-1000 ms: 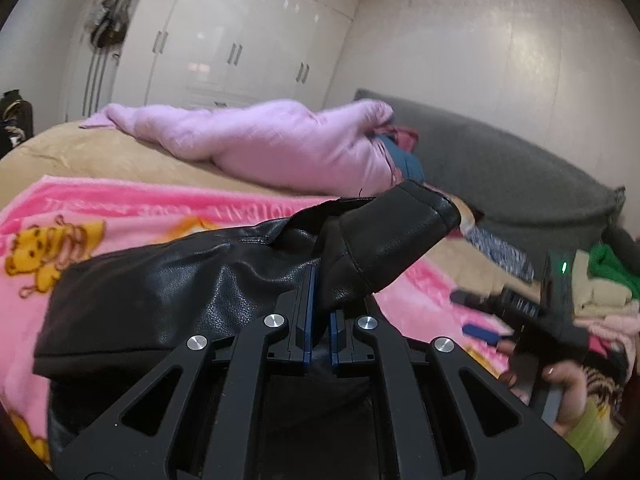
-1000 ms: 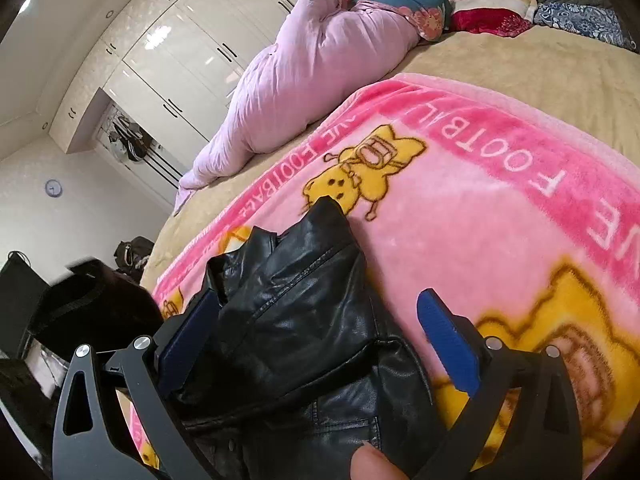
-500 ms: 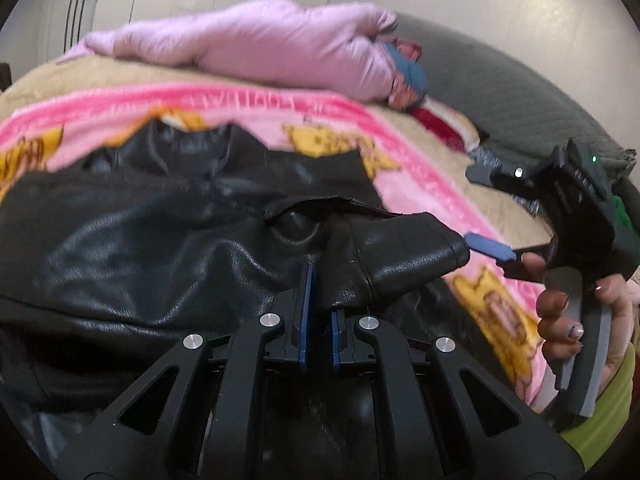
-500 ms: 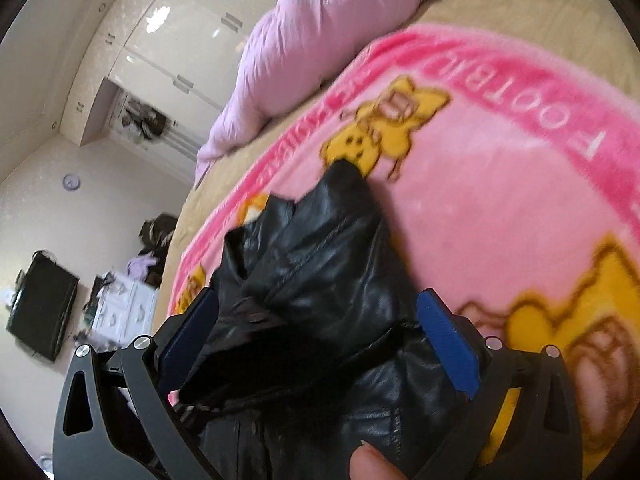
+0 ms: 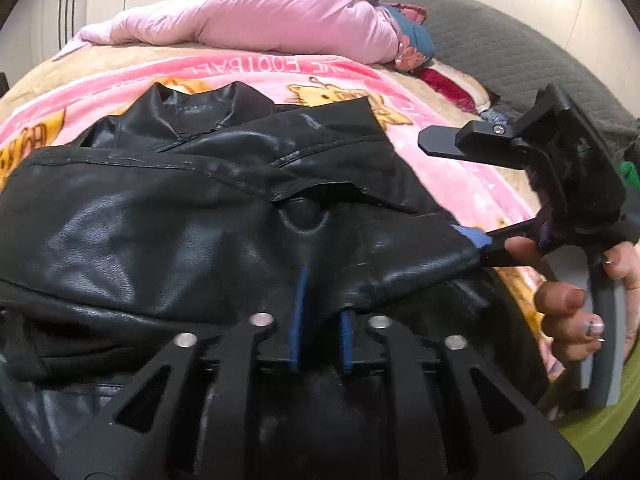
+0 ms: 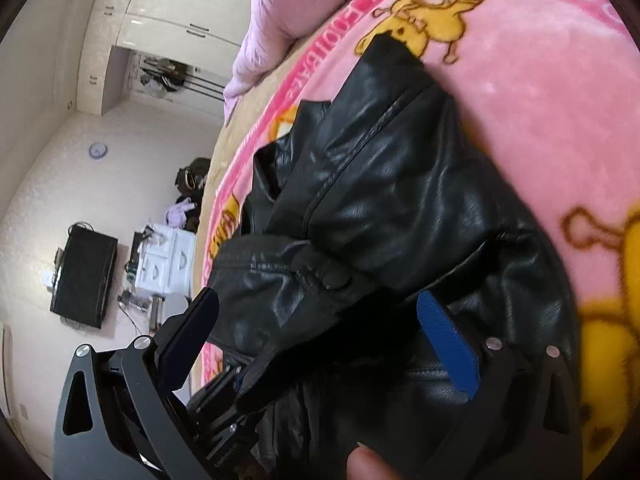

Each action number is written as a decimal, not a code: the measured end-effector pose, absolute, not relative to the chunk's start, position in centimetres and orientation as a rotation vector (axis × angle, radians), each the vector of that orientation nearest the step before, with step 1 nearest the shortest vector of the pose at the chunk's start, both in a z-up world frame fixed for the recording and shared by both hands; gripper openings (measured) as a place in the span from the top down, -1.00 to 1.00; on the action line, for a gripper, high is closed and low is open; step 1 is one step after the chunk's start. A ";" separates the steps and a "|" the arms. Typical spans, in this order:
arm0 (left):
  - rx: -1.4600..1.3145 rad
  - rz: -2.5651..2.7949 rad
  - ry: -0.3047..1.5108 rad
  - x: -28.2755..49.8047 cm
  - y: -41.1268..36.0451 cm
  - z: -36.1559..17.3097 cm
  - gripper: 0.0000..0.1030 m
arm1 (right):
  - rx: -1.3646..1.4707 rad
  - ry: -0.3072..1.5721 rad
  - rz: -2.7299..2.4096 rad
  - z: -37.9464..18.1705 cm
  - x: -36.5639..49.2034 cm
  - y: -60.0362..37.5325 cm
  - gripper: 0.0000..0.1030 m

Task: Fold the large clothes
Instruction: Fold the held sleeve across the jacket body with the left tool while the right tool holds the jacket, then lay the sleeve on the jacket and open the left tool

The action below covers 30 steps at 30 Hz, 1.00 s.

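Note:
A black leather jacket (image 5: 200, 220) lies spread on a pink cartoon blanket (image 5: 460, 168). One sleeve (image 5: 400, 252) is folded across its body. My left gripper (image 5: 322, 320) sits low over that sleeve. Its jaws are opening, and a slack fold of the sleeve still lies between the blue pads. My right gripper (image 5: 452, 192) comes in from the right in a person's hand (image 5: 568, 312), with its lower finger at the sleeve's cuff. The right wrist view shows the right gripper (image 6: 320, 332) wide open astride the sleeve of the jacket (image 6: 400, 200).
A rolled pink quilt (image 5: 260, 16) lies along the far side of the bed, with a grey quilted headboard (image 5: 500, 52) at the right. Beyond the bed's edge are the floor, a dark television (image 6: 84, 276) and white drawers (image 6: 168, 256).
The left gripper has sunk and laid the lifted sleeve down across the jacket, and its pads have parted. The right gripper has swung in towards the cuff and rolled.

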State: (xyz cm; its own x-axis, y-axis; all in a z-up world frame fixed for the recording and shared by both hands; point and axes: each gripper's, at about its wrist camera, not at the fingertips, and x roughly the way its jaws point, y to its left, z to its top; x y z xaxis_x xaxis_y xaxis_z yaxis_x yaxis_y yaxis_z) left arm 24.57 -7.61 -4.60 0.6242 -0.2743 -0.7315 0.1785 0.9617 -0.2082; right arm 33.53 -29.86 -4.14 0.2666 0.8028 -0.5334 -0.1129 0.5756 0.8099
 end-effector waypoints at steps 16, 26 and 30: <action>-0.076 -0.254 0.845 21.4 -6.8 -3.5 -0.71 | 0.550 0.979 0.720 -1.6 31.5 -26.3 0.86; -0.252 -0.096 0.685 18.9 4.2 2.7 -0.68 | 0.266 0.622 0.757 6.0 30.4 -25.0 0.90; -0.329 0.029 0.654 21.5 9.9 3.9 -0.17 | 0.247 0.580 0.786 6.7 31.1 -24.8 0.90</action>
State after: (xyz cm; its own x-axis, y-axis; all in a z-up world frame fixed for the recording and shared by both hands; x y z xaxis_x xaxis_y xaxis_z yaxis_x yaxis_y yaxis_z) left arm 21.47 9.87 3.90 0.7949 -0.0764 -0.6019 -0.1296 0.9478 -0.2915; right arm 31.10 -24.77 6.65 0.5619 0.7256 -0.3973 -0.5938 0.6882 0.4169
